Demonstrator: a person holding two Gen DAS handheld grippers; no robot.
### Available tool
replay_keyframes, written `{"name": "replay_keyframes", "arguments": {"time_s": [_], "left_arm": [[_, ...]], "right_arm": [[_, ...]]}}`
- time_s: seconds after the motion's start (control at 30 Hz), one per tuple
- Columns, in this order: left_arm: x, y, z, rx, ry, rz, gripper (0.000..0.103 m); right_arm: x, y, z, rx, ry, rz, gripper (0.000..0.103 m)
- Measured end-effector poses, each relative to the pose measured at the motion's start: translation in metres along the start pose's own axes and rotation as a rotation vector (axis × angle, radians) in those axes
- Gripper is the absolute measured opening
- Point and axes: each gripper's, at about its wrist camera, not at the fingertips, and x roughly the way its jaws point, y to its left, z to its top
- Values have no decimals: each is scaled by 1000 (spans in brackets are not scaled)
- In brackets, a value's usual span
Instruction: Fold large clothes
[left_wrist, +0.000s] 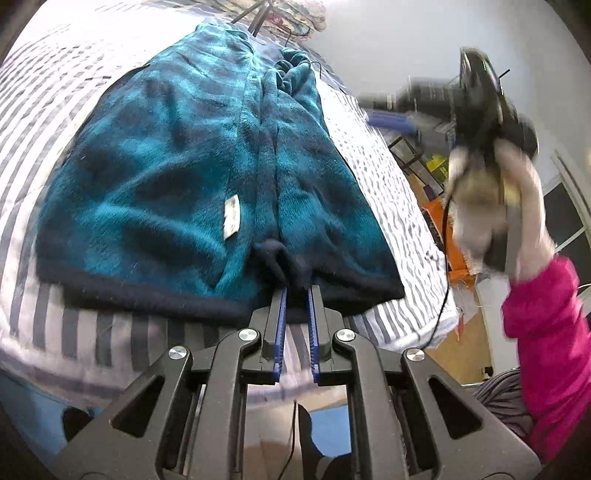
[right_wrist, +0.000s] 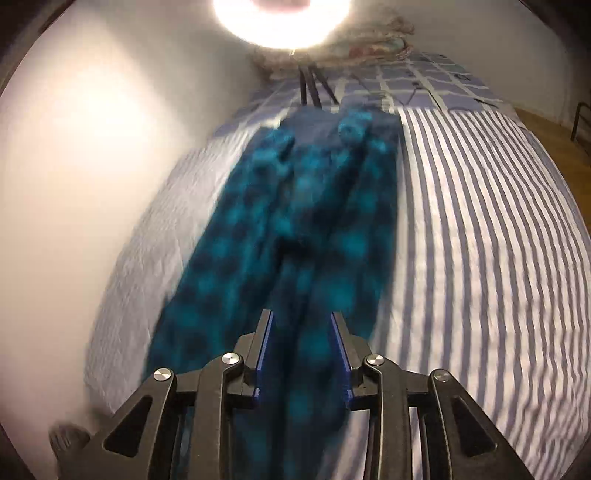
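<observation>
A teal and dark blue plaid fleece garment (left_wrist: 192, 166) lies folded lengthwise on the striped bed (left_wrist: 40, 325), its dark hem nearest me, a white label on top. My left gripper (left_wrist: 297, 290) is at the hem, its jaws narrowly apart with a bunch of dark hem fabric between the tips. My right gripper (left_wrist: 480, 96) is raised in the air to the right of the bed, blurred. In the right wrist view the garment (right_wrist: 295, 229) stretches away below my right gripper (right_wrist: 301, 317), whose jaws stand apart and hold nothing.
A white wall (right_wrist: 92, 166) runs along the bed's left side in the right wrist view, with a bright lamp (right_wrist: 280, 18) above. Tripod legs (right_wrist: 312, 88) and a crumpled blanket (right_wrist: 369, 48) sit at the bed's far end. Shelves and orange items (left_wrist: 436, 206) stand beside the bed.
</observation>
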Motion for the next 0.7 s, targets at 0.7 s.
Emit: {"name": "replay_keyframes", "arguments": {"time_s": [0.7], "left_arm": [[29,-28,46,239,67,188,30]], "right_arm": [[0,-34,-130,213,70,101,60]]}}
